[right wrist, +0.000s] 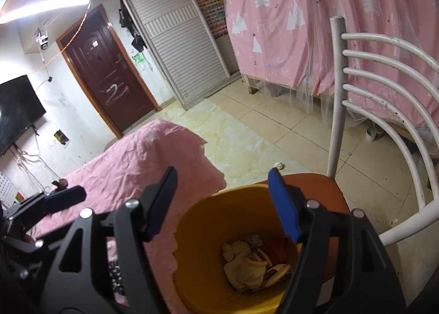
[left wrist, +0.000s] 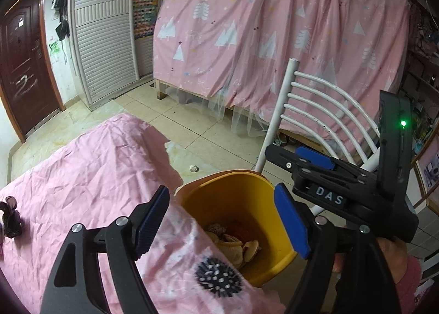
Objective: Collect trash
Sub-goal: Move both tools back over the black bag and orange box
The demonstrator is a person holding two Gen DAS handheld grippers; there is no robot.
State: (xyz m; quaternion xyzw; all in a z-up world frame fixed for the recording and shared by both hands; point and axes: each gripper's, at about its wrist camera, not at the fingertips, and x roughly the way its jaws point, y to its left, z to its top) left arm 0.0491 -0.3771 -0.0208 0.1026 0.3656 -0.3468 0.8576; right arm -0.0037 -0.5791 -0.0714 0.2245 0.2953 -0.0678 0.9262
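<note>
A yellow bin [left wrist: 247, 198] [right wrist: 208, 220] stands on a chair seat next to the pink-clothed table. It holds crumpled paper and peel-like scraps [left wrist: 233, 242] [right wrist: 255, 261]. My left gripper [left wrist: 222, 220] is open and empty, over the table edge and the bin's near rim. My right gripper [right wrist: 227, 201] is open and empty, directly above the bin's mouth; it also shows in the left wrist view [left wrist: 318, 165]. A small crumpled white scrap [left wrist: 193, 168] [right wrist: 279, 165] lies on the floor tiles. A dark purplish object [left wrist: 11, 216] lies on the table's left part.
A white metal chair back [left wrist: 323, 111] [right wrist: 384, 100] rises behind the bin. The pink tablecloth [left wrist: 82, 176] [right wrist: 142, 157] covers the table. A pink curtained bunk bed [left wrist: 274, 34], a white louvred wardrobe [right wrist: 181, 47], a dark door [right wrist: 107, 67] and a wall TV [right wrist: 16, 113] surround the tiled floor.
</note>
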